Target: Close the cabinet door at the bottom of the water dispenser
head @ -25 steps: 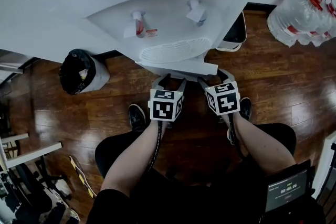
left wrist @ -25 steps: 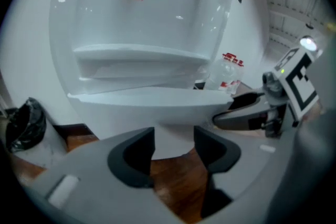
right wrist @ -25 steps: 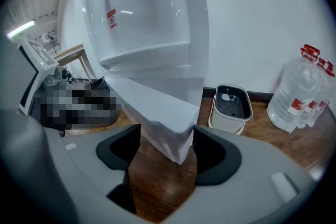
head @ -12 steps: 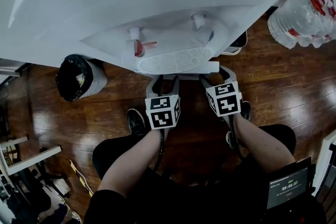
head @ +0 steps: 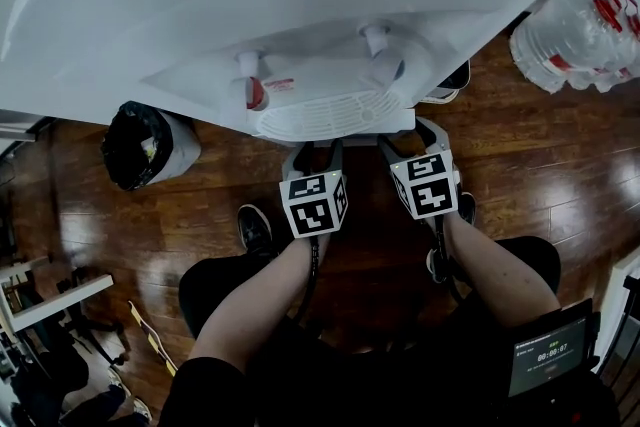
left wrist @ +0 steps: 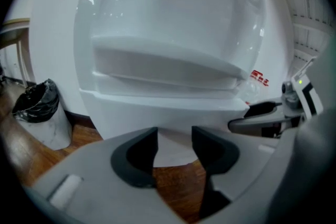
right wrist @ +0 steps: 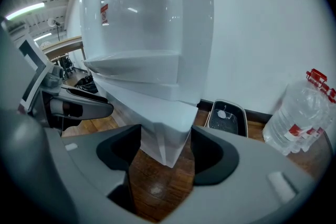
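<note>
The big white plastic water dispenser (head: 300, 5) with the yellow logo on top fills most of the head view. It stands on a dark glossy wooden floor (head: 540, 155). The task's bit, the plain white cabinet front at the bottom (left wrist: 157, 115), sits under the slotted drip shelf, right ahead of both grippers. I honestly can't see a door seam, or tell if the door is open.

Off to the right is a cluster of clear plastic water jugs with red handles (head: 570, 35); how full they are I can't say. To the left there's a round bin lined with a black bag (head: 150, 145), with a bit of pale rubbish inside. Behind the dispenser's right side is a black rectangular tray (right wrist: 227, 115) with one small white thing in it.

The left gripper (left wrist: 174, 136) has just been closing a little, but its jaws are apart with nothing gripped. The right gripper (right wrist: 165, 136) has its jaws spread too, with the dispenser's lower corner lined up in the gap.
</note>
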Demonstrator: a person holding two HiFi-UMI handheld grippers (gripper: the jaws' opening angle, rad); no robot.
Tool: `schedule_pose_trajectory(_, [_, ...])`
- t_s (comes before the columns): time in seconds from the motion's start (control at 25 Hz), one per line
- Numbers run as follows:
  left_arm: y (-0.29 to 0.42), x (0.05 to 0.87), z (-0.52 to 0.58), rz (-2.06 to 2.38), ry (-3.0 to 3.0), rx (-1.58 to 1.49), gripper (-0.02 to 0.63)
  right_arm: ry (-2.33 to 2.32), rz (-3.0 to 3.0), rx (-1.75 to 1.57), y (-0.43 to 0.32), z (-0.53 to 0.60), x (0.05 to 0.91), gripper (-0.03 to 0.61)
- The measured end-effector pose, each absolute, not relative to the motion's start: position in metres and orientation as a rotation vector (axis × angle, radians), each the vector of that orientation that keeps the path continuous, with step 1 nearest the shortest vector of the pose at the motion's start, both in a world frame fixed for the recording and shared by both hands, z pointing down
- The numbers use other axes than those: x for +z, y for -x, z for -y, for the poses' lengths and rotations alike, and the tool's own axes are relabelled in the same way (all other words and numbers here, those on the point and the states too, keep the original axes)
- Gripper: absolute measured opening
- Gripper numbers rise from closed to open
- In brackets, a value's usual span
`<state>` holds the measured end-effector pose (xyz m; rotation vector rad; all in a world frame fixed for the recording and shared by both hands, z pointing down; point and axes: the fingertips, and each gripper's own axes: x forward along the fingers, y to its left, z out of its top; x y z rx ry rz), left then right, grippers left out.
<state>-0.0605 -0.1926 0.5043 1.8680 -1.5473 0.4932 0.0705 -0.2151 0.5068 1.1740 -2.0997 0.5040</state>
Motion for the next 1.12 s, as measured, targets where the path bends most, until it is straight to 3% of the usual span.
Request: schedule_pose_trajectory(1.12, [0.059,0.506,0.209,1.535,-1.806,0.510,0.206,-1.116,2.099,0.479,-0.069,0.251,0.505,0.302])
